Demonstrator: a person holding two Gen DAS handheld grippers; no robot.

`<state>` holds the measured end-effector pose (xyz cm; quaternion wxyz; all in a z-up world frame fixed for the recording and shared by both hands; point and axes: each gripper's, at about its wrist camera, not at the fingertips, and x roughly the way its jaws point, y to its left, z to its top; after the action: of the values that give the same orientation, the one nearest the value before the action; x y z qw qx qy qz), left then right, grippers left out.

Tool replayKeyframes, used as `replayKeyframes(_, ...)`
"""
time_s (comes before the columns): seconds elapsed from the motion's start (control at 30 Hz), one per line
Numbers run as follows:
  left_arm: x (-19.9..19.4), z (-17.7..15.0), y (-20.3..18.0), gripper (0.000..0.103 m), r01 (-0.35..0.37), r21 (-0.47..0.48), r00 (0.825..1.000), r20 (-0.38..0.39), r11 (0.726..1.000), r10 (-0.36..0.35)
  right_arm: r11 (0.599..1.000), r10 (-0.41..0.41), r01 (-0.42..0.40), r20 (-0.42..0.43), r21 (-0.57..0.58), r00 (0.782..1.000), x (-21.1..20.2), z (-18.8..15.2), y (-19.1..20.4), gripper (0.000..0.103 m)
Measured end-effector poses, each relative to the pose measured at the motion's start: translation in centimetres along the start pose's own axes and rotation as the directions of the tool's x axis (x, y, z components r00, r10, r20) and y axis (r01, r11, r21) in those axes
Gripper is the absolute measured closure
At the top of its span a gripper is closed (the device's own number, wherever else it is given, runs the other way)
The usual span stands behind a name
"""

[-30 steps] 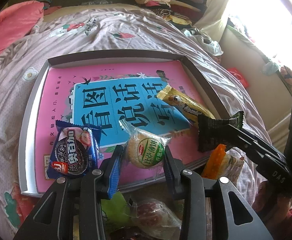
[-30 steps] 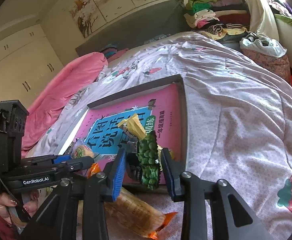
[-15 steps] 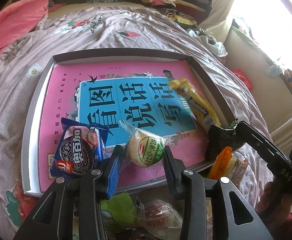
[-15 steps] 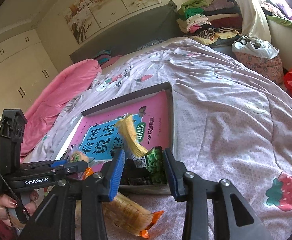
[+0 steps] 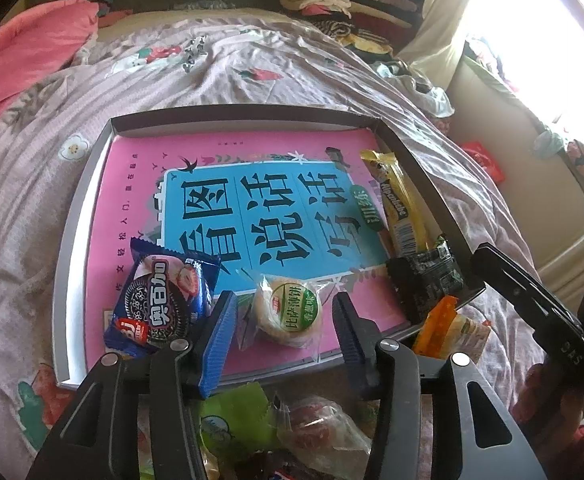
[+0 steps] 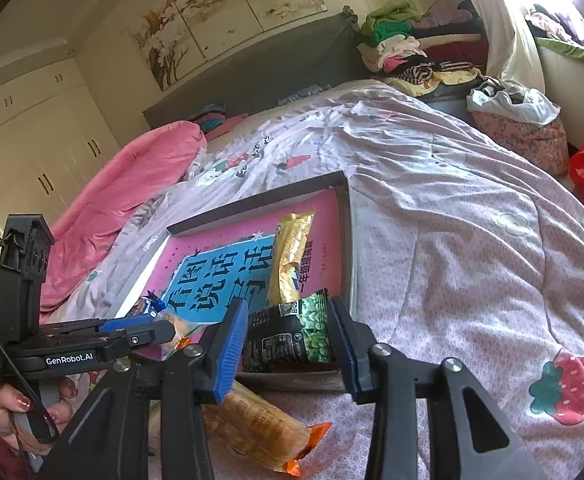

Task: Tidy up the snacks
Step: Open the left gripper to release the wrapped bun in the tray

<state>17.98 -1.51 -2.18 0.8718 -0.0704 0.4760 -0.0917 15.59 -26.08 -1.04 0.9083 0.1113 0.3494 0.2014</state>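
The green pea snack packet (image 6: 292,334) is lying in the near right corner of the shallow box tray (image 6: 347,240), resting on the pink and blue book (image 5: 220,192) that is lining the tray's floor. Its long axis is running roughly across the right wrist view, slightly tilted, with the green printed end pointing toward the tray's right wall and the dark end pointing toward the tray's middle. The right tool (image 6: 288,348) is sitting with its jaws apart on either side of the packet and not pressing on it, so the step in hand is judged to be the setting-down of this packet. Just beyond it, the yellow wafer stick packet (image 5: 400,204) is lying along the right wall, its long axis pointing away toward the far edge. The left tool (image 5: 282,320) is likewise standing open around the round green-labelled biscuit (image 5: 288,310), with the blue Oreo-type cookie pack (image 5: 160,304) just to its left. The next move is probably calling for the right tool to be drawing back and reaching for the orange-ended cracker packet (image 6: 260,436) lying on the bedspread (image 6: 452,240) just outside the tray, with more wrapped snacks (image 5: 316,440) waiting near the left tool.
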Motion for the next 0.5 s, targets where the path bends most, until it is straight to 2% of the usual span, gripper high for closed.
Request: replayKeyframes(0.5,-1.5,0.1,-0.4,0.038,-0.005,0.016,0.999,0.036,1.0,0.005,1.0,-0.022,0.023,0.024,-0.015,0.999,-0.4,0.2,0.2,0.04)
